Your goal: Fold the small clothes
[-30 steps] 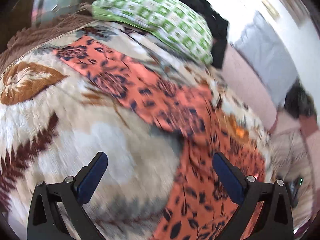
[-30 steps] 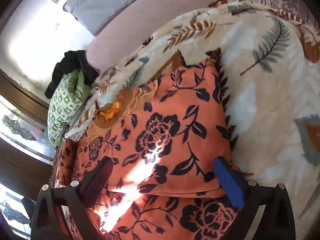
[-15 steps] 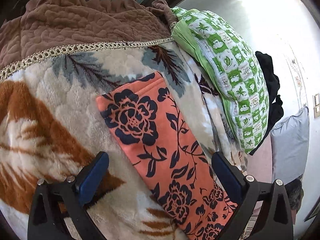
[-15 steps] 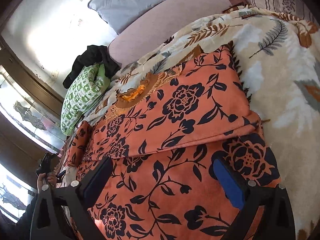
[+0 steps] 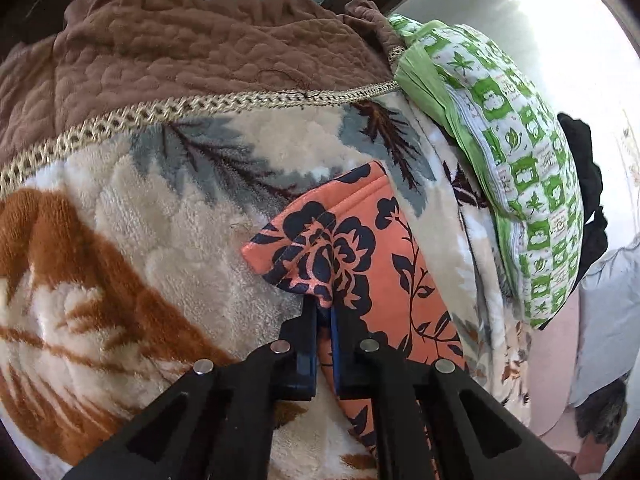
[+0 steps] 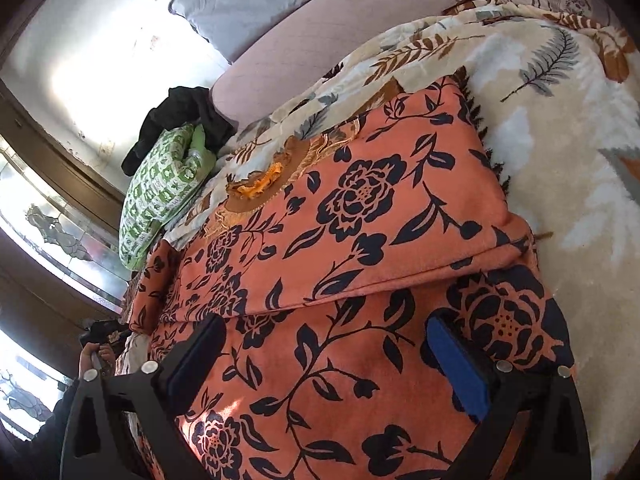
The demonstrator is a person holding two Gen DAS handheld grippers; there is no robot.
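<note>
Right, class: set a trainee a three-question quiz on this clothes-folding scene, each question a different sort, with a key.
1. True or false: the left gripper is shut on the sleeve.
2. Multiple choice: the right gripper is (A) shut on the garment, (B) open over it, (C) out of view.
3. Fill in: the pillow beside the blanket is white and ____.

Key: 1 true; 2 B; 3 green.
</note>
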